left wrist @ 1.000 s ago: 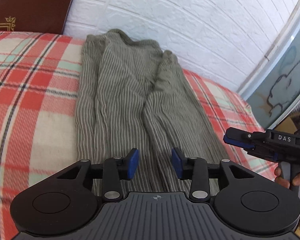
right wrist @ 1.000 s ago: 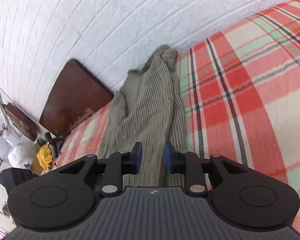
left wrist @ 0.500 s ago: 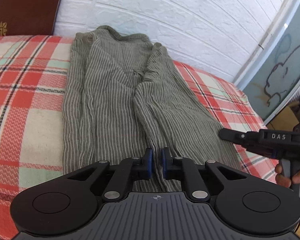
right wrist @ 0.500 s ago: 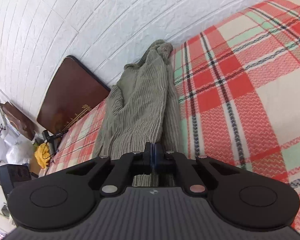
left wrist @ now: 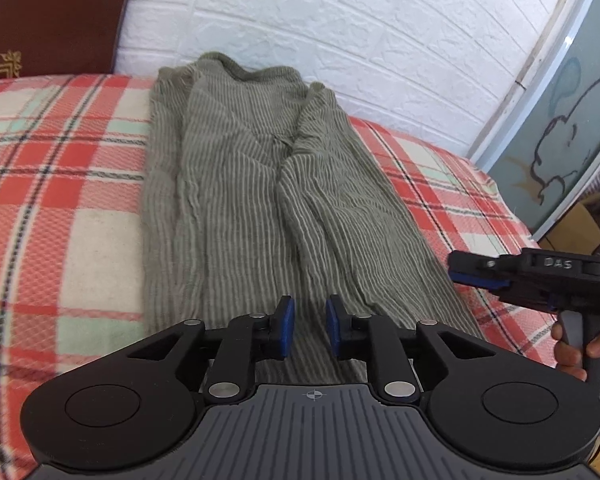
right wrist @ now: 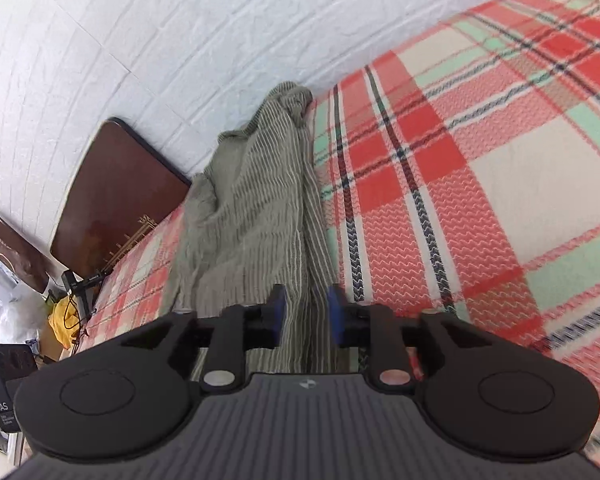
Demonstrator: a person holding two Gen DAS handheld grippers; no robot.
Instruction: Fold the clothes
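Note:
An olive striped garment lies lengthwise on the red plaid blanket, its far end bunched against the wall. My left gripper hovers over the garment's near end; its jaws are opening, and cloth shows behind the gap without being pinched. My right gripper sits at the garment's right edge, held by a hand. In the right wrist view that right gripper is also opening, with the garment running away beneath the gap and the blue pads off the fabric.
A white brick wall backs the bed. A dark brown headboard stands at the left end. A grey-blue panel with a drawn outline is on the right. Beside the bed lie a yellow item and a black box.
Both grippers closed half a second ago and have now parted again. The garment lies in much the same shape.

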